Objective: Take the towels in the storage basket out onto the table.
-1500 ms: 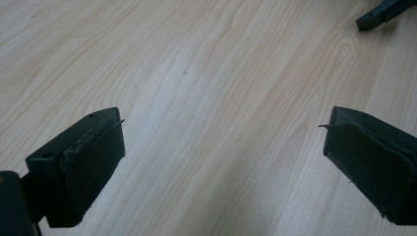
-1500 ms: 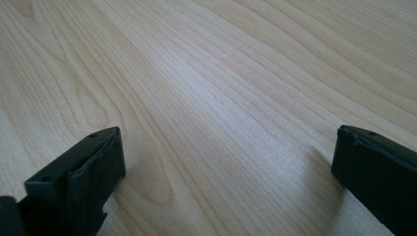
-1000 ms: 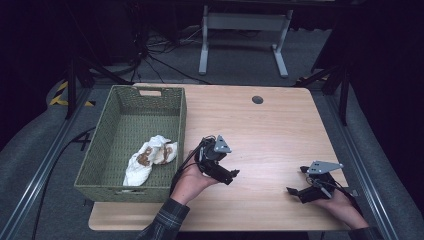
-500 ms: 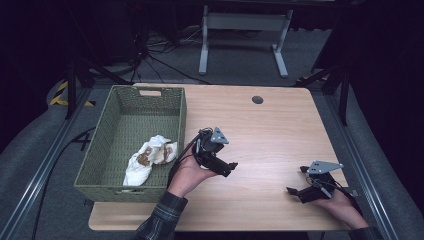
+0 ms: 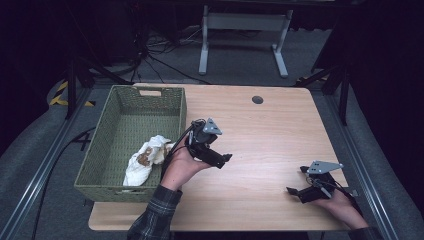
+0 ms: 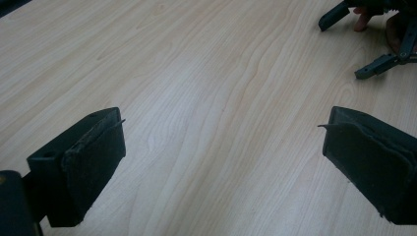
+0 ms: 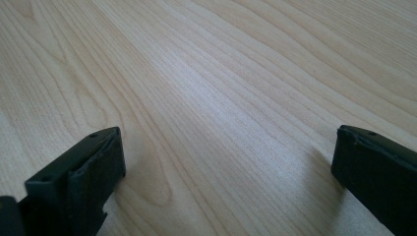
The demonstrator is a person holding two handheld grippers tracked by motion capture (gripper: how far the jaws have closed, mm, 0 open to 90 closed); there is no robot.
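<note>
A green woven basket stands on the left part of the light wooden table. Inside it, near the front right, lies a crumpled white cloth with a brown patch. My left gripper hovers just right of the basket's right wall and points to the right. Its jaws stand wide apart over bare wood in the left gripper view, where the left gripper holds nothing. My right gripper rests near the front right corner. In the right gripper view the right gripper is open over bare wood.
A small black round grommet sits near the table's far edge. The right gripper also shows at the top right of the left gripper view. Dark floor, cables and a grey stand lie beyond the table.
My left gripper has moved a little away from the front edge and towards the basket. The right gripper and the cloth have stayed put.
</note>
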